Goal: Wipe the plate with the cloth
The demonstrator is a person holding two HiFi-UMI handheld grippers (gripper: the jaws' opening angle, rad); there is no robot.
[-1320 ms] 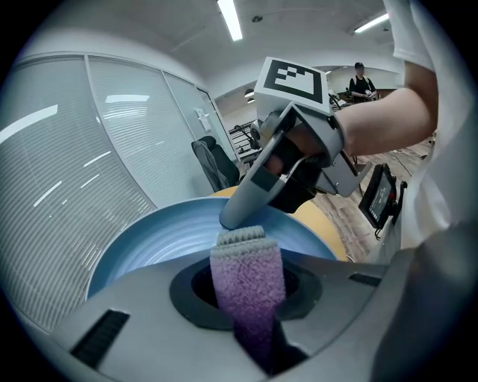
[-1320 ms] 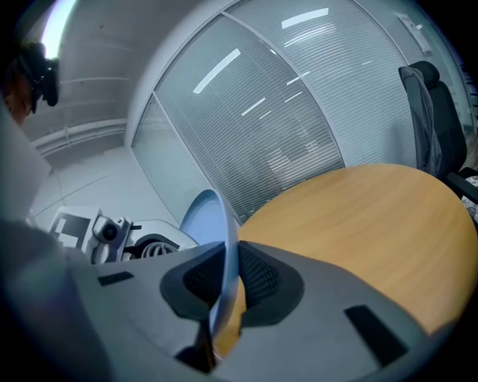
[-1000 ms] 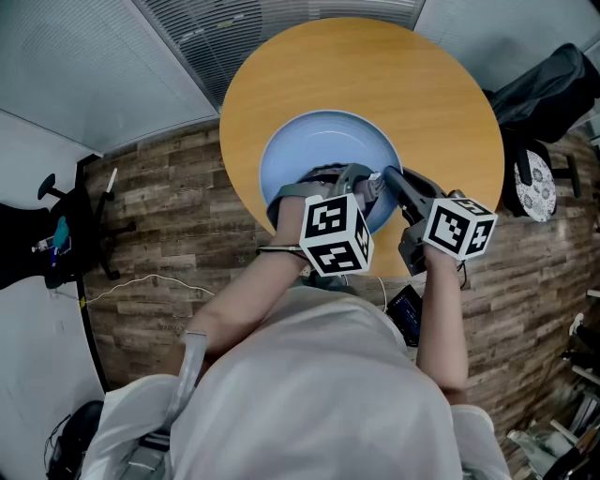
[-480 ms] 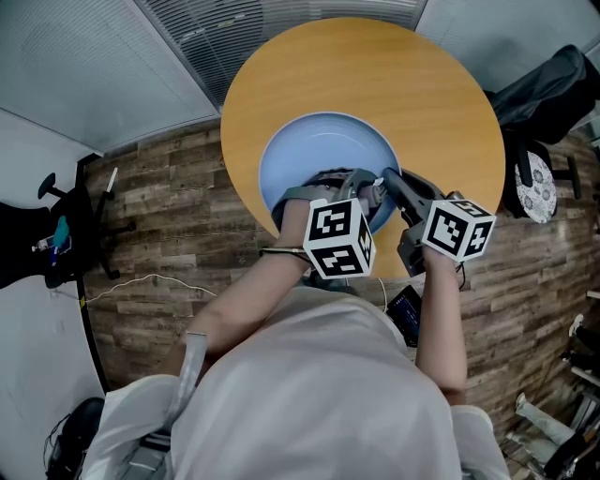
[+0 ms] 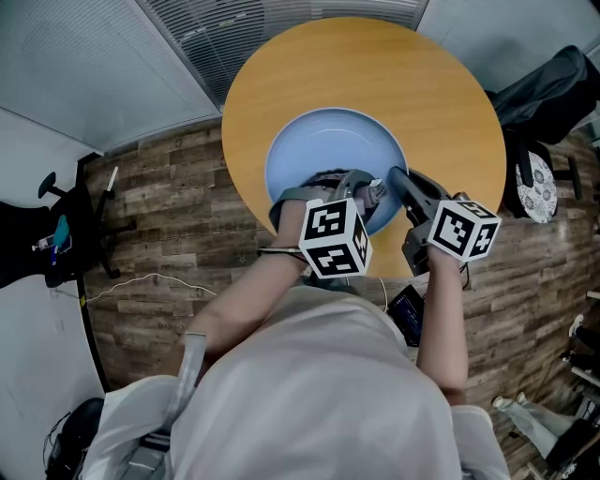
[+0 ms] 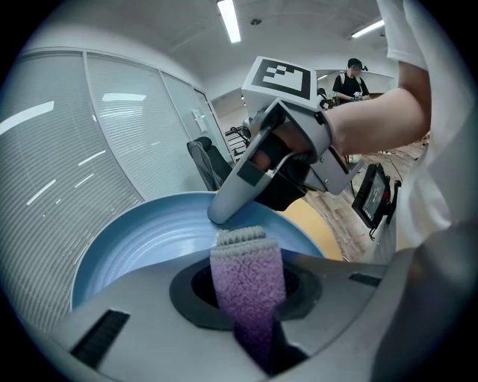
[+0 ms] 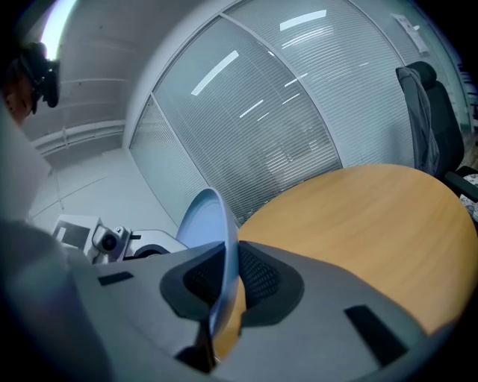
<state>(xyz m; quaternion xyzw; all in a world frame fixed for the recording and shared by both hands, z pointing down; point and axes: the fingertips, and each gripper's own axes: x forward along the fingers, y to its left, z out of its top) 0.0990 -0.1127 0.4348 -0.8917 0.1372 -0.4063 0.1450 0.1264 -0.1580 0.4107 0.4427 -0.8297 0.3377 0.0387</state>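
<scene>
A light blue plate [image 5: 328, 150] lies on the near side of a round wooden table [image 5: 441, 84]. My left gripper [image 5: 361, 190] is shut on a purple cloth [image 6: 246, 280], which sticks out between the jaws and hangs over the plate's [image 6: 142, 239] near part. My right gripper [image 5: 394, 176] is shut on the plate's right rim. The thin blue edge [image 7: 222, 254] stands between its jaws in the right gripper view. In the left gripper view the right gripper [image 6: 228, 205] clamps the rim just beyond the cloth. Whether the cloth touches the plate's surface is hidden.
The table's far half [image 7: 358, 216] is bare wood. A glass wall with blinds [image 5: 234, 28] runs behind it. A black office chair [image 5: 548, 84] stands at the right, another chair [image 5: 52, 234] at the left. The floor is wooden planks.
</scene>
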